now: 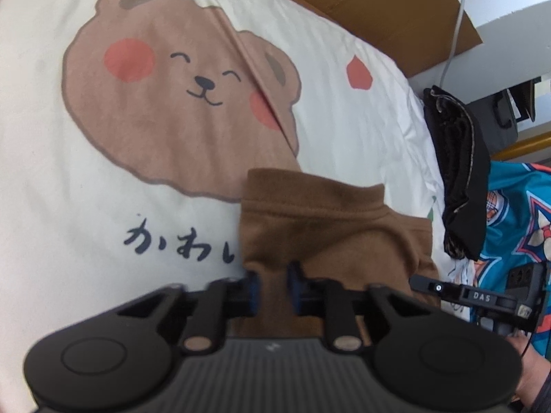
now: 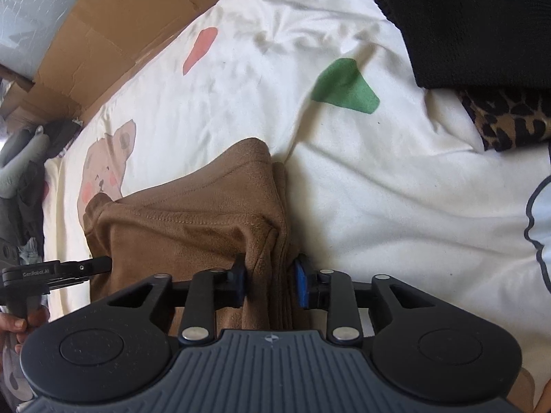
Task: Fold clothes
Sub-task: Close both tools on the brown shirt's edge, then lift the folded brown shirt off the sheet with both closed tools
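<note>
On my left I see the cream bedsheet [image 1: 51,172] with its printed bear [image 1: 179,103]; my left gripper [image 1: 273,285] pinches one edge of the brown garment [image 1: 327,227], which lies folded on the sheet; my right gripper [image 2: 270,284] clamps the garment's bunched stacked layers; further right sit a black cloth [image 2: 465,17] and a leopard-print fabric [image 2: 509,120]

Brown garment [image 1: 330,227] in left hand-held gripper [image 1: 273,287]
</note>
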Action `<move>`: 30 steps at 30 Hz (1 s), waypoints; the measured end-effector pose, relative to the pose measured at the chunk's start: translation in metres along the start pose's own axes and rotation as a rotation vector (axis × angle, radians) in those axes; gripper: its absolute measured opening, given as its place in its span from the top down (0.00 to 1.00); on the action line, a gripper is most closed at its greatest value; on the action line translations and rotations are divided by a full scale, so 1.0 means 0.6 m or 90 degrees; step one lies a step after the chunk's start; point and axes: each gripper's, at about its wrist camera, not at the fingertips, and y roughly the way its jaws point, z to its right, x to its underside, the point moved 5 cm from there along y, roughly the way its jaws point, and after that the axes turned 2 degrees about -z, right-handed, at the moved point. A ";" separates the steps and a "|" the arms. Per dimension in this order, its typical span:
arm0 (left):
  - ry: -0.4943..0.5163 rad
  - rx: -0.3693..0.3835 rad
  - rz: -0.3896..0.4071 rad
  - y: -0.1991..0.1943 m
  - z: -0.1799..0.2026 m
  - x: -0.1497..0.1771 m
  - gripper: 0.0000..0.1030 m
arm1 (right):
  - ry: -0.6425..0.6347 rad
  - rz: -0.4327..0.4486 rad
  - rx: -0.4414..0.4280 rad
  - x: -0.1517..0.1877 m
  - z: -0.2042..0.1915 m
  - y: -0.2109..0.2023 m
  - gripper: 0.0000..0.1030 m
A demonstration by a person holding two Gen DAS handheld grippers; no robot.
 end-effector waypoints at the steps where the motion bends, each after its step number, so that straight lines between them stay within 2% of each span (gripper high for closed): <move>1: 0.005 -0.007 0.001 -0.001 0.003 0.001 0.94 | 0.002 -0.001 0.002 0.000 -0.002 -0.001 0.81; 10: 0.084 -0.095 0.017 -0.026 0.050 0.005 0.97 | -0.026 0.009 0.056 0.001 -0.030 -0.025 0.84; 18: 0.112 -0.141 0.038 -0.063 0.095 0.011 0.98 | -0.055 0.025 0.091 0.005 -0.057 -0.058 0.86; 21: 0.154 -0.188 0.048 -0.073 0.117 0.018 0.98 | -0.066 0.036 0.092 0.010 -0.068 -0.077 0.86; 30: 0.142 -0.217 0.086 -0.127 0.158 0.048 0.98 | -0.093 0.066 0.100 0.033 -0.096 -0.134 0.87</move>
